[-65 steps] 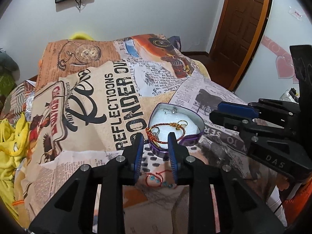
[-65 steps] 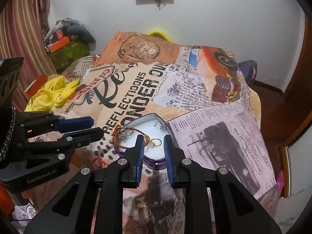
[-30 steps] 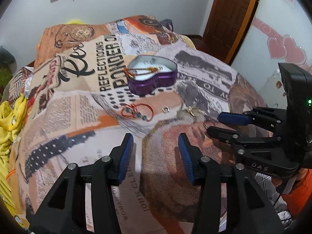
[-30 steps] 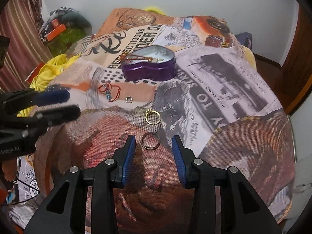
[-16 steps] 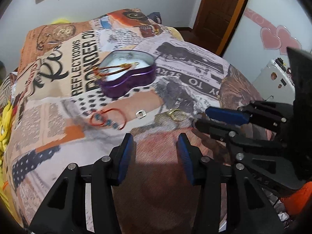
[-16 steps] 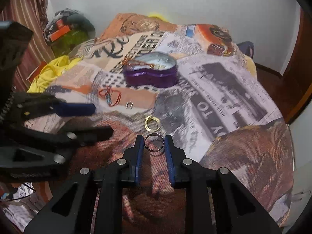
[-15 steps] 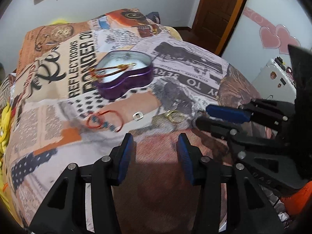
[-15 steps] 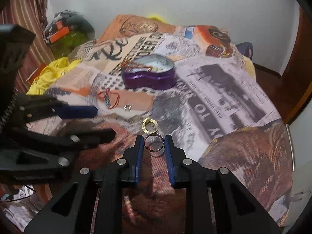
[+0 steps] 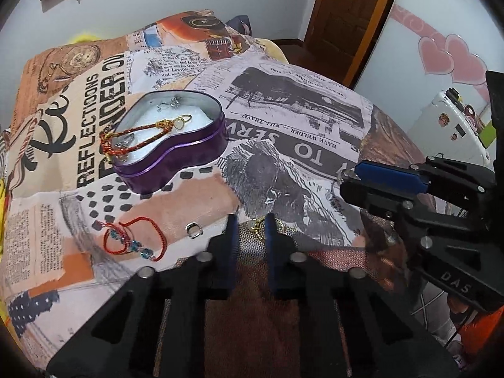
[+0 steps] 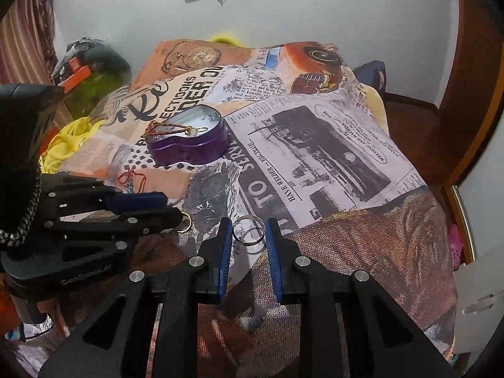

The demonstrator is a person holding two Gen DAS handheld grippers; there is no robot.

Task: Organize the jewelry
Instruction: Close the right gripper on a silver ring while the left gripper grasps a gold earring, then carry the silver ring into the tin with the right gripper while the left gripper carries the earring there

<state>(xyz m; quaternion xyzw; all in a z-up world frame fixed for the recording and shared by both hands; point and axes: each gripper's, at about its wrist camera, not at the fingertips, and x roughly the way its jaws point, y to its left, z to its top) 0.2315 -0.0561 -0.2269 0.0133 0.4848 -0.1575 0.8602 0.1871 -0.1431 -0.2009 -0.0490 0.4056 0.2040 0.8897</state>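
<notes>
Plainly, writing: bedspread (image 9: 315,119) print reads "REFLECTIONS", "HAVE WELDER – WILL TRAVEL"; "DAS" marks the right tool's body, "GenRobot.AI" apparently the left's.
Right tool (image 10: 249,236): fingers narrowed onto a silver ring (image 10: 249,230), pinched between the blue pads above the bed.
Left tool (image 9: 250,230): narrow gap, fingers either side of a gold ring (image 9: 256,225) on the bed; contact unclear.
Purple tin (image 9: 176,160): heart-shaped, open, a braided bracelet (image 9: 138,140) draped over its rim.
Red bracelet (image 9: 135,241): on the bedspread, a small silver ring (image 9: 193,230) just beside.
</notes>
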